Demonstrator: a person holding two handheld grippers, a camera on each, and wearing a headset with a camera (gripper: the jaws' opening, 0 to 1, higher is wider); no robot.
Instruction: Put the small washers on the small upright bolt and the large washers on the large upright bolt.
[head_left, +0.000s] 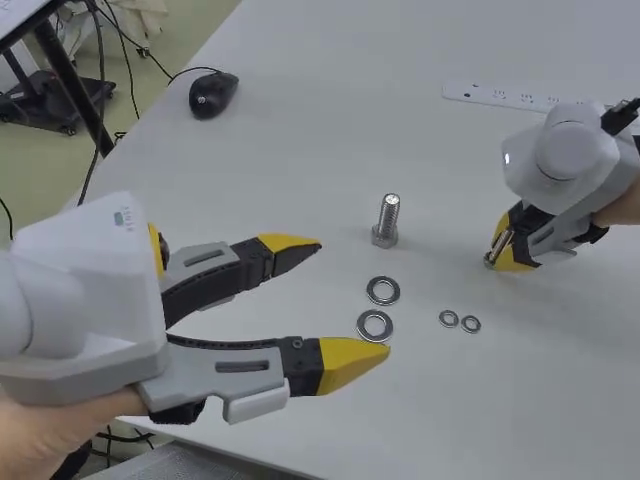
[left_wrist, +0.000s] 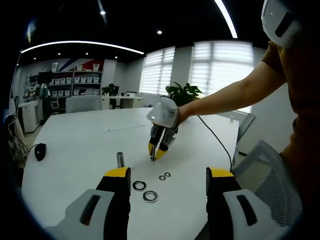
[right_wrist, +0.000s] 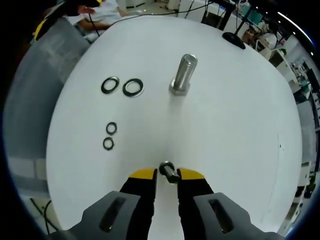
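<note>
The large bolt (head_left: 387, 220) (left_wrist: 120, 159) (right_wrist: 182, 75) stands upright on its head on the white table. Two large washers (head_left: 383, 290) (right_wrist: 133, 87) lie flat just in front of it, with two small washers (head_left: 449, 318) (right_wrist: 111, 128) to their right. My right gripper (head_left: 503, 252) (right_wrist: 167, 174) points down at the table, shut on the small bolt (right_wrist: 168, 171) (head_left: 493, 255), whose end is at the tabletop. My left gripper (head_left: 345, 298) (left_wrist: 169, 172) hovers open near the front edge. Nothing is between its fingers, and its lower tip is close to the nearer large washer (head_left: 375, 325).
A black computer mouse (head_left: 212, 93) lies at the far left of the table. A white power strip (head_left: 510, 97) sits at the back right. The table's front edge runs just below my left gripper. A grey chair (left_wrist: 265, 165) stands beside the table.
</note>
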